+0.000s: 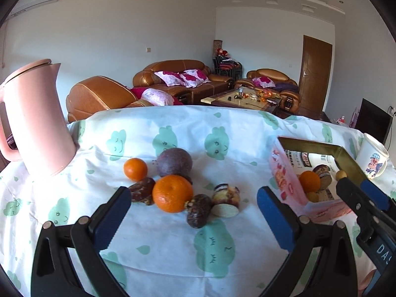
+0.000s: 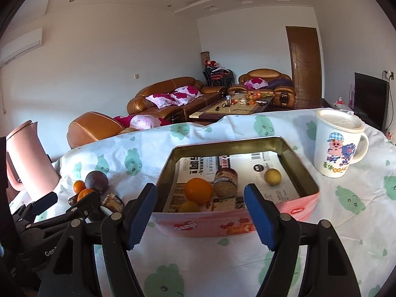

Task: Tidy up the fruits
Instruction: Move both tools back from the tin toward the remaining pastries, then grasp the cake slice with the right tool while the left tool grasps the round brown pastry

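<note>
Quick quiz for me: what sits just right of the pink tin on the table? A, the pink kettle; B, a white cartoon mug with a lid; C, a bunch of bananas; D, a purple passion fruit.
B: in the right wrist view the white cartoon mug, capped with a lid, stands on the tablecloth just right of the pink tin.

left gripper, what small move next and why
Probably ease the left gripper forward and down around the big orange. It is open and empty, the orange sits nearest between its fingers, and the tin already holds fruit while the pile waits on the cloth.
</note>
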### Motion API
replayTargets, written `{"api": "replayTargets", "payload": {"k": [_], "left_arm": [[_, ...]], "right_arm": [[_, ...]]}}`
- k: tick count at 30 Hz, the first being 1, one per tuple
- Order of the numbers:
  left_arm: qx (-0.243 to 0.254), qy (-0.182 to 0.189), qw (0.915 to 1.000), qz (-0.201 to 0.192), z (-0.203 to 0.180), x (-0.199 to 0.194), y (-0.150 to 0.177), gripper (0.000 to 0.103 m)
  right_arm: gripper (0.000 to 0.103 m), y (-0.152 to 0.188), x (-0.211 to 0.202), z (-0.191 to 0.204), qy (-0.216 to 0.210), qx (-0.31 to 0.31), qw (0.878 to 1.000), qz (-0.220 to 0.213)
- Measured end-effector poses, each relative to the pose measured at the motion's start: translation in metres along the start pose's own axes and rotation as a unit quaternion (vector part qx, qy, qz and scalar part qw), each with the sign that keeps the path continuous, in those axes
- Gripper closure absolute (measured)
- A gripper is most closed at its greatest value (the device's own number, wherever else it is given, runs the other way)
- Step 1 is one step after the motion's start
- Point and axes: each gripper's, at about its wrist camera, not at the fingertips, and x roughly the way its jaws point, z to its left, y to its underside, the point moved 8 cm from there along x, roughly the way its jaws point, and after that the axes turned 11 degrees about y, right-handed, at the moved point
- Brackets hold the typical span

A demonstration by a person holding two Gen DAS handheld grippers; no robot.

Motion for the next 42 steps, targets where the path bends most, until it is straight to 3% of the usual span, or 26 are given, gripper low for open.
{"api": "replayTargets", "payload": {"k": [7, 12, 14, 19, 24, 31, 33, 34, 37, 42], "left_arm": [[0.010, -0.079, 0.9968, -0.006, 0.067, -0.006, -0.010, 0.000], [-0.040, -0.115, 0.9925, 0.009, 0.126, -0.007, -0.010, 0.000], [-0.066, -0.122, 0.9902, 0.013, 0.144, -0.008, -0.009, 0.000], [-0.098, -0.112, 0.9887, 0.018, 0.158, -0.010, -0.007, 0.000], [-0.096, -0.096, 0.9903, 0.027, 0.151, -0.009, -0.006, 0.000], [-0.071, -0.081, 0.9937, 0.031, 0.135, -0.006, -0.007, 0.000], [-0.066, -0.074, 0.9946, 0.032, 0.131, -0.004, -0.007, 0.000], [-0.062, -0.071, 0.9950, 0.033, 0.129, -0.003, -0.007, 0.002], [-0.049, -0.064, 0.9961, 0.035, 0.123, -0.001, -0.007, 0.002], [-0.034, -0.039, 0.9979, 0.040, 0.110, 0.001, -0.007, 0.007]], "right_arm": [[0.029, 0.007, 0.000, 0.041, -0.022, -0.022, 0.999, 0.013], [0.029, 0.014, 0.006, 0.081, -0.039, -0.066, 0.997, 0.028], [0.037, 0.018, 0.012, 0.098, -0.053, -0.084, 0.994, 0.044], [0.058, 0.033, 0.039, 0.133, -0.054, -0.138, 0.984, 0.103], [0.058, 0.042, 0.060, 0.142, -0.055, -0.145, 0.976, 0.150], [0.057, 0.043, 0.081, 0.150, -0.078, -0.127, 0.971, 0.184], [0.058, 0.043, 0.080, 0.152, -0.081, -0.128, 0.972, 0.182], [0.065, 0.042, 0.079, 0.153, -0.087, -0.128, 0.971, 0.181], [0.065, 0.041, 0.071, 0.154, -0.105, -0.129, 0.971, 0.170], [0.065, 0.034, 0.040, 0.147, -0.118, -0.137, 0.977, 0.115]]}}
